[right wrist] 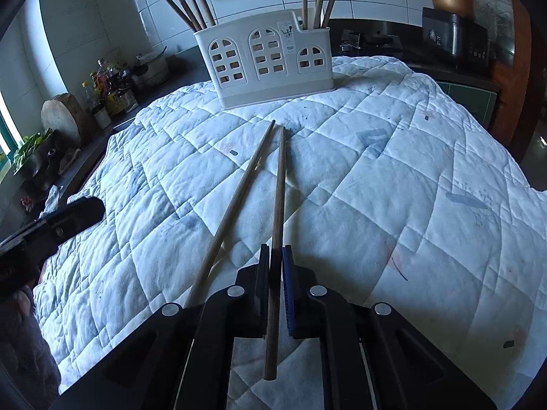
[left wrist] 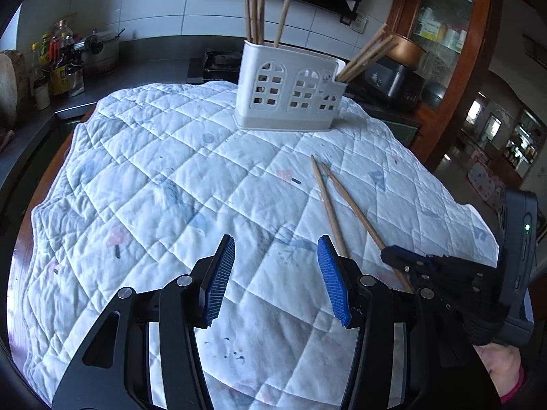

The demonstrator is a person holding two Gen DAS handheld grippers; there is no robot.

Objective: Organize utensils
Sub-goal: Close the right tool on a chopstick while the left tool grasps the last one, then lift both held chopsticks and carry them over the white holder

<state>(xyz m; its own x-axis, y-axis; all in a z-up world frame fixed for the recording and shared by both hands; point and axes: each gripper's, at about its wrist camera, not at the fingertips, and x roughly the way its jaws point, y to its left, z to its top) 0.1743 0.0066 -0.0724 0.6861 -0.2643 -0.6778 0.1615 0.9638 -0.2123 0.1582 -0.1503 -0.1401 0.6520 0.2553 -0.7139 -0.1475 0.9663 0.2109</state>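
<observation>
A white utensil holder [left wrist: 290, 95] [right wrist: 271, 59] with window cut-outs stands at the far side of the quilted cloth, with several wooden chopsticks upright in its end compartments. Two loose chopsticks lie on the cloth. My right gripper [right wrist: 276, 256] is shut on the right chopstick [right wrist: 278, 198] near its thick end; the left chopstick [right wrist: 236, 205] lies beside it, under the left finger. In the left wrist view both chopsticks [left wrist: 328, 205] show at the right, with the right gripper [left wrist: 393, 254] on the nearer one. My left gripper [left wrist: 276, 256] is open and empty, low over the cloth.
The white quilted cloth [left wrist: 154, 188] covers a round table. A counter behind holds bottles [left wrist: 61, 61], a pot [left wrist: 102, 51], a cutting board [right wrist: 61, 116] and a black cooker [left wrist: 393, 82]. A wooden cabinet [left wrist: 444, 34] stands at the right.
</observation>
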